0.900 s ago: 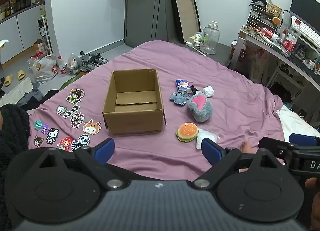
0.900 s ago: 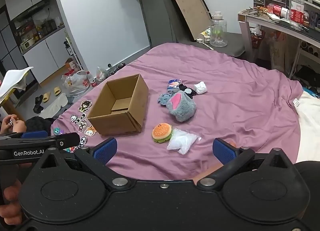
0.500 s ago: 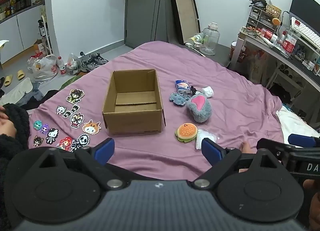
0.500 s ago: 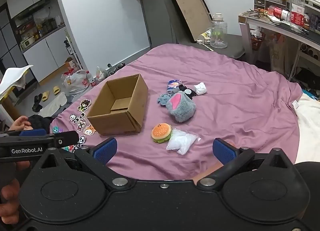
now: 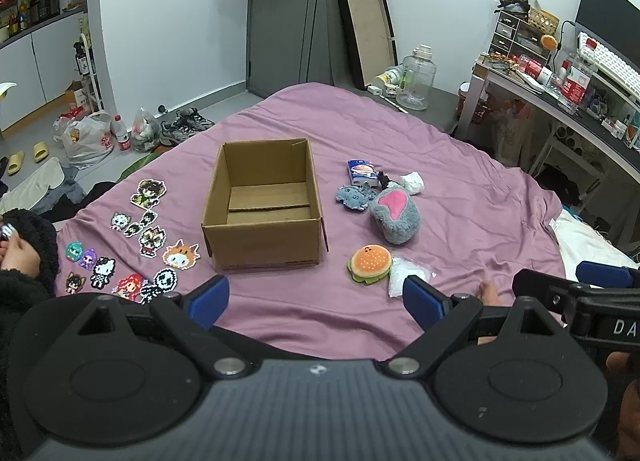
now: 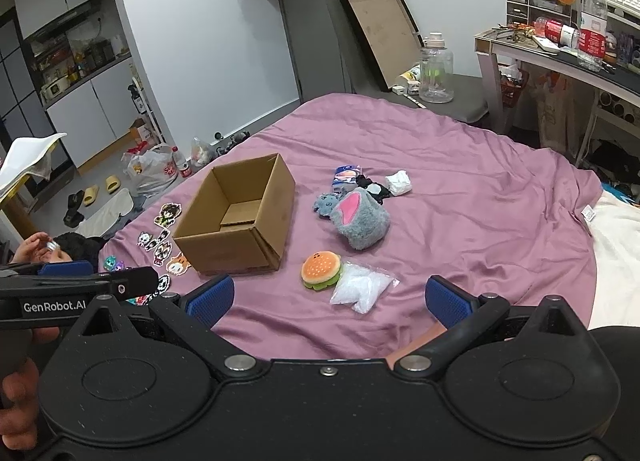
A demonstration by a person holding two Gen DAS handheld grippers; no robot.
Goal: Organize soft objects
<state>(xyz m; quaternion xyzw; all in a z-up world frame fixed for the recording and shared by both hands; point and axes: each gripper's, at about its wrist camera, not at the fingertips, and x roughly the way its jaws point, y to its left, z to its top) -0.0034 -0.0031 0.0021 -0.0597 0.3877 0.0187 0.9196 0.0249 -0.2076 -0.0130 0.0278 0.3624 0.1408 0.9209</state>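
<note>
An open, empty cardboard box (image 5: 262,205) (image 6: 240,221) stands on the purple bedspread (image 5: 460,197). To its right lie a burger plush (image 5: 370,263) (image 6: 321,270), a clear bag of white stuff (image 5: 406,275) (image 6: 362,289), a grey plush with a pink patch (image 5: 396,215) (image 6: 360,217), a small blue-grey plush (image 5: 354,197) (image 6: 326,203), a blue packet (image 5: 362,172) (image 6: 345,175), a black item (image 6: 372,187) and a white wad (image 5: 412,182) (image 6: 398,182). My left gripper (image 5: 316,299) and right gripper (image 6: 330,297) hover open near the bed's front, holding nothing.
Several pixel-art figures (image 5: 148,241) (image 6: 162,239) lie left of the box. A person's hand and dark sleeve (image 5: 24,253) are at the far left. A desk (image 5: 560,101) stands to the right, bags and shoes (image 5: 88,137) on the floor behind.
Both views shifted only slightly. The hand at the far left has moved a little. The objects on the bed lie as before.
</note>
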